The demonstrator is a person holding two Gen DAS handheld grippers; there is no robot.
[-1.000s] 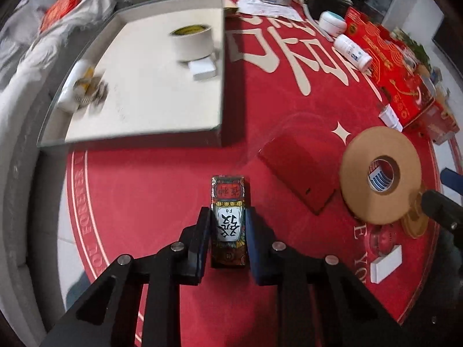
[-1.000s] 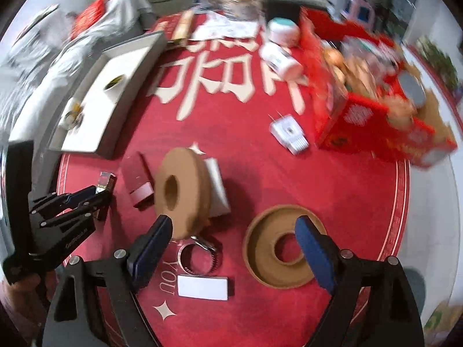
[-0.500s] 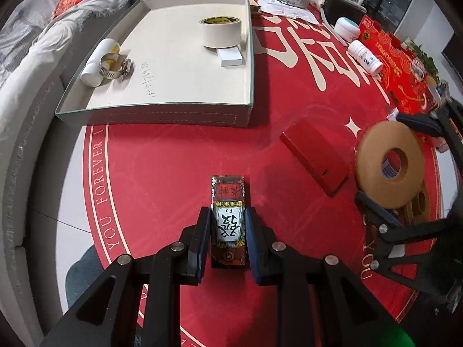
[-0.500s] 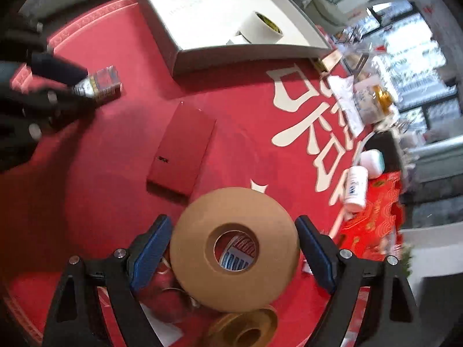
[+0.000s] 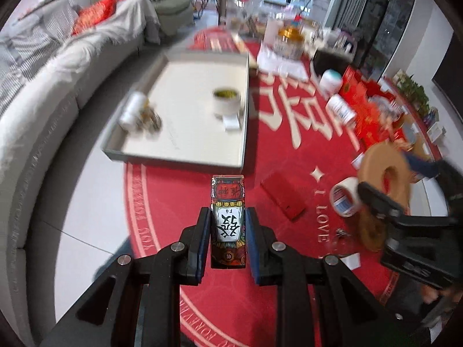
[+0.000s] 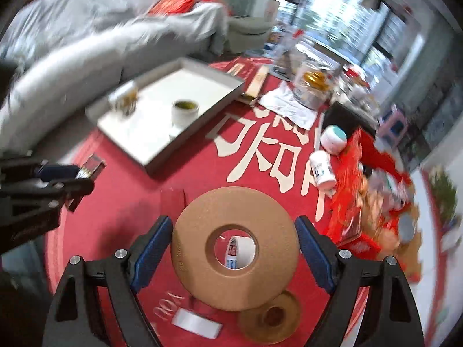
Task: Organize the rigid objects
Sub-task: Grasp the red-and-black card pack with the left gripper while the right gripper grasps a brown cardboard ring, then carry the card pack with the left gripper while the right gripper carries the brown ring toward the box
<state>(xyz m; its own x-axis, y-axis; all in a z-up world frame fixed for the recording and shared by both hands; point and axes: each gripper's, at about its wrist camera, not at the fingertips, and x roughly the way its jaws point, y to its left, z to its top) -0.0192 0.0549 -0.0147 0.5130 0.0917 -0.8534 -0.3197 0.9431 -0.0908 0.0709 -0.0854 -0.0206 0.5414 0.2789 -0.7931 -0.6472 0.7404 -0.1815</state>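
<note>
Jaws of my left gripper (image 5: 227, 241) are clamped on the small box (image 5: 228, 219), held above the red mat (image 5: 179, 202), short of the tray (image 5: 173, 156). My right gripper (image 6: 235, 250) pinches the brown roll (image 6: 235, 244) by its rim, lifted over the mat near the white tape (image 5: 345, 201). Both need to go to the tray, I reckon. I should carry the box high enough to clear the near wall and set it on bare floor, away from the tape ring (image 5: 227, 101) and bottle (image 5: 131, 111), then bring the roll in flat beside it.
</note>
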